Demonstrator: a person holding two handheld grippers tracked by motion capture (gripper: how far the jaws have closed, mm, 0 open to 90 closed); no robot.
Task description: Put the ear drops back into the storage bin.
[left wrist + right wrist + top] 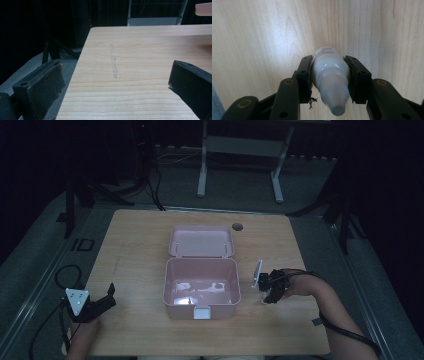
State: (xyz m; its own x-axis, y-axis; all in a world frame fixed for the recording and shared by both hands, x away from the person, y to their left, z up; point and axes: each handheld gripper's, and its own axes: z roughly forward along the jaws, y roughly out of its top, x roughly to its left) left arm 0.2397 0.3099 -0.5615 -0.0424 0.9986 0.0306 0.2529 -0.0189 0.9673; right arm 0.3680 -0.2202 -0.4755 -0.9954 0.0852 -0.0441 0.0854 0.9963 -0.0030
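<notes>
right tongs clamp bottle | pink box open, beside

Black two-jaw left gripper carries a grey three-cornered plate; the right gripper shows round screws and a trailing black cable.

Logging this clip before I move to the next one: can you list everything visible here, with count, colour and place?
bottle: one, white with a ribbed cap, standing on the table right of the box, clamped between the right tool's jaws.
box: one, pink, open and seemingly empty, mid-table, lid folded back behind it.
table: one, light wood, a faint smear near its left side.
hole in table: one, dark, round, behind the lid.
frame: one, grey metal, on the floor beyond the table.
left tool: black, open, near the table's front left corner.
right tool: black, shut on the bottle.
forearms: two, entering from the bottom.
</notes>
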